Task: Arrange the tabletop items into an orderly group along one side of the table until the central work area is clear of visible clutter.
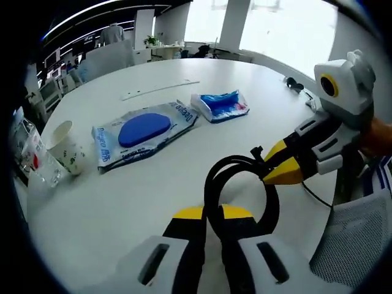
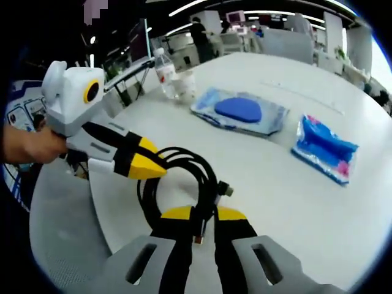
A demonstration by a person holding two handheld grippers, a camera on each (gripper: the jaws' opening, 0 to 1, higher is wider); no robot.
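Yellow-tipped left gripper (image 1: 211, 214) sat closed on the coiled black rubber cable (image 1: 236, 184), pinching the loop at its 6 o'clock. Yellow-tipped right gripper (image 2: 199, 215) likewise clamped the same coil, entering the left gripper view from 3 o'clock. Judged light, limp and springy: likely to uncoil if released at one point, so best held across several strands together, near the plug end. Lay near the table edge, over the round white tabletop (image 1: 184, 67). Further out, at 11 o'clock in the left gripper view, lay a flat pale wet-wipe pack with blue oval lid (image 1: 144, 133), soft and easy to pinch by an edge. At 12 o'clock, a smaller blue crinkled plastic pouch (image 1: 220, 105). At 9 o'clock, a white patterned paper cup (image 1: 66, 147) beside a clear plastic bottle (image 1: 37, 160), both light and easily tipped.
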